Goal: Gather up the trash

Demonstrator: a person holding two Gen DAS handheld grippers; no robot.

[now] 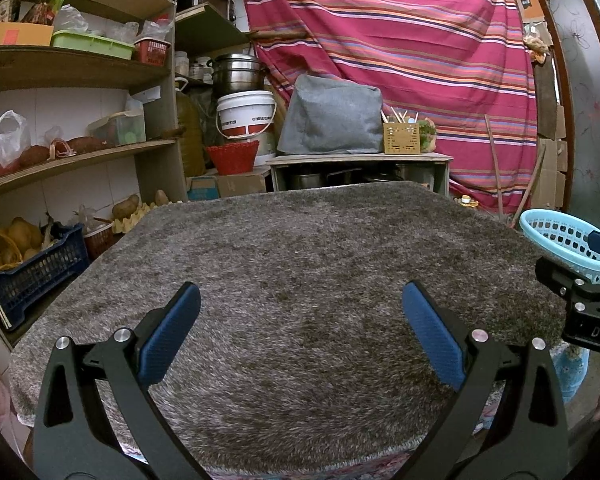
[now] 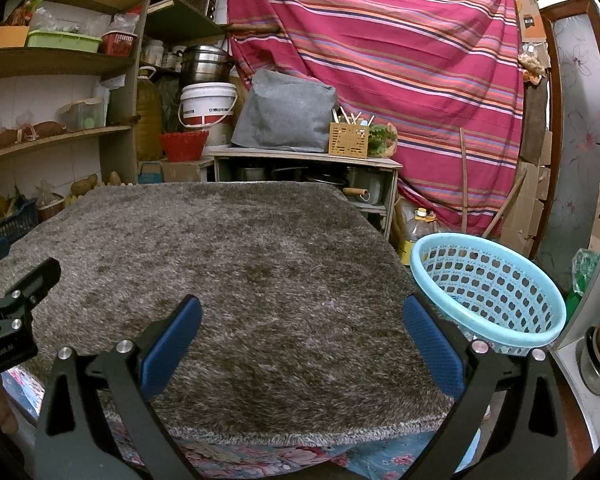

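Observation:
A shaggy grey-brown rug covers the table in both views, and I see no trash on it. My left gripper hovers over the near edge of the rug, open, with nothing between its blue pads. My right gripper is open too and empty, above the rug's near right part. A light blue perforated basket stands just off the table's right edge, beside my right finger; it looks empty. The same basket shows at the far right of the left wrist view, partly behind the right gripper's body.
Wooden shelves with bags, boxes and potatoes stand at the left. Behind the table are a low cabinet, a grey cover, a white bucket and a red striped cloth. Cardboard boxes and a door are at the right.

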